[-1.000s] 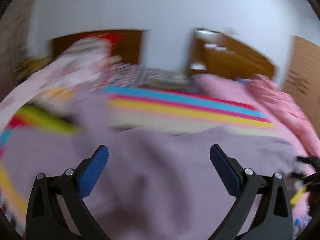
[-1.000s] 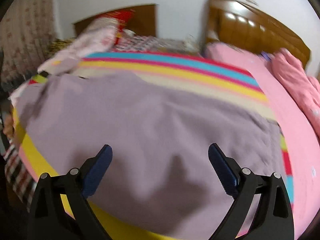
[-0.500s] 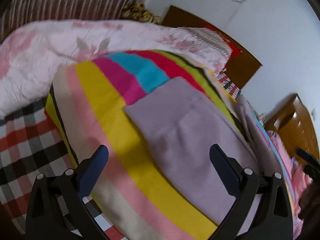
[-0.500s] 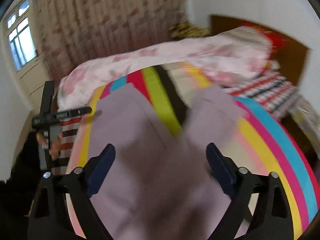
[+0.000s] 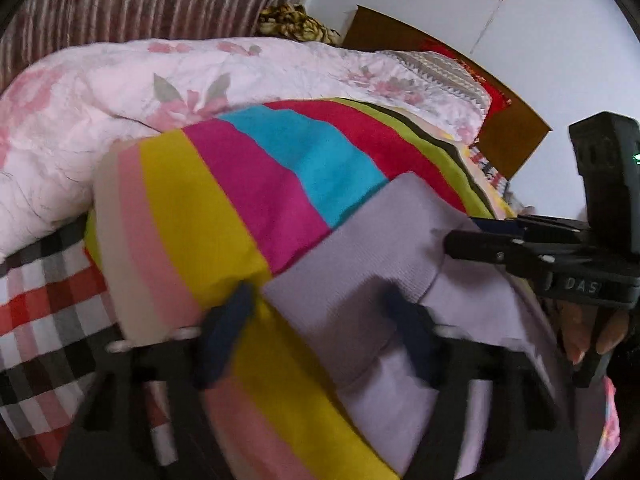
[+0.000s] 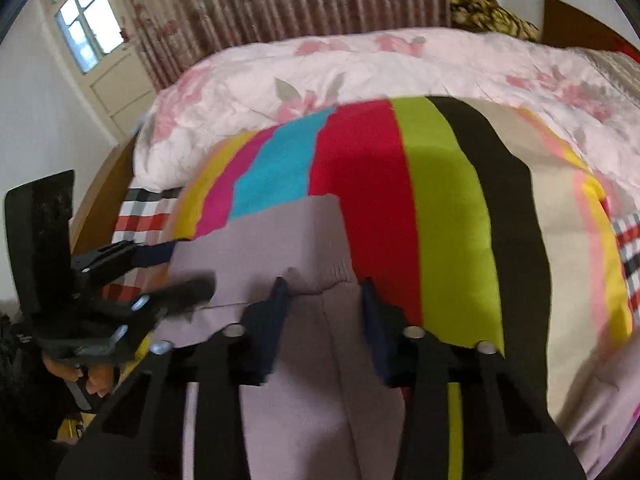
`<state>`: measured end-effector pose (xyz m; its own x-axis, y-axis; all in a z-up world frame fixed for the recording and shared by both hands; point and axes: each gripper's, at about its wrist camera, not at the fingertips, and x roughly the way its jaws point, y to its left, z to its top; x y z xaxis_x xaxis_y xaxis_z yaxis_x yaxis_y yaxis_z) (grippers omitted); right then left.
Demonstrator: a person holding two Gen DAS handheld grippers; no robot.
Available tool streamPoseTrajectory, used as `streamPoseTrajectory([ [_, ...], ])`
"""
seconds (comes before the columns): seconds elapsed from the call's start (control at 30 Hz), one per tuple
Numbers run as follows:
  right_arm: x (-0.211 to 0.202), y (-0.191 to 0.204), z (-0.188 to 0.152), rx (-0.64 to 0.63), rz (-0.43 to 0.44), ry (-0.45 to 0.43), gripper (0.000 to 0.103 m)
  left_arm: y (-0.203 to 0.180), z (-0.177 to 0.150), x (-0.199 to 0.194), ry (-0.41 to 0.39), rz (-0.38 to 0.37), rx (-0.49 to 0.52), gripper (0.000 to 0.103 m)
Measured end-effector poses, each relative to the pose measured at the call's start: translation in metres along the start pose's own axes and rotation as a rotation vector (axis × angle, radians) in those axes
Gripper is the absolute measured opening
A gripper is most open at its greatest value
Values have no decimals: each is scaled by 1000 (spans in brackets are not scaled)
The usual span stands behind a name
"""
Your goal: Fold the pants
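Lilac pants (image 5: 360, 264) (image 6: 272, 248) lie flat on a striped blanket (image 5: 200, 200) (image 6: 440, 200), with one leg's hem end in front of me. My left gripper (image 5: 320, 332) straddles the near corner of that hem and its jaws are closing, the cloth between them but not pinched. My right gripper (image 6: 324, 312) stands over the hem's other side, its jaws also closing, with a small pucker of cloth between the pads. Each gripper shows in the other's view: the right gripper (image 5: 460, 236) at the right, the left gripper (image 6: 188, 268) at the left.
A pink floral quilt (image 5: 120, 92) (image 6: 360, 64) is heaped along the far side of the bed. A plaid sheet (image 5: 40, 300) shows beside the blanket. Beyond are a curtain (image 6: 280, 0), a door with a window (image 6: 88, 28) and a wooden headboard (image 5: 400, 40).
Both grippers have swung from the waist end of the bed to the leg hem and come down close to it. Their jaws have narrowed from wide open.
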<state>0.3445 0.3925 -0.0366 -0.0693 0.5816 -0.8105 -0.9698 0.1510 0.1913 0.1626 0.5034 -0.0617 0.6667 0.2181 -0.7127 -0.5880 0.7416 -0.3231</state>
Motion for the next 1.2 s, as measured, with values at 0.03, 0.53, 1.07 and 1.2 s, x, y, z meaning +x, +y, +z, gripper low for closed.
streamPoseTrajectory([
  [0.03, -1, 0, 0, -4, -8, -11, 18, 0, 1, -3, -15, 2, 12, 24],
  [0.53, 11, -2, 10, 34, -164, -32, 17, -21, 15, 7, -16, 88, 99, 15],
  [1.07, -168, -143, -140, 669, -187, -214, 57, -102, -23, -76, -90, -78, 230, 101],
  [1.2, -161, -161, -198, 837, -81, -180, 57, -131, -48, -45, 38, -137, 298, 101],
])
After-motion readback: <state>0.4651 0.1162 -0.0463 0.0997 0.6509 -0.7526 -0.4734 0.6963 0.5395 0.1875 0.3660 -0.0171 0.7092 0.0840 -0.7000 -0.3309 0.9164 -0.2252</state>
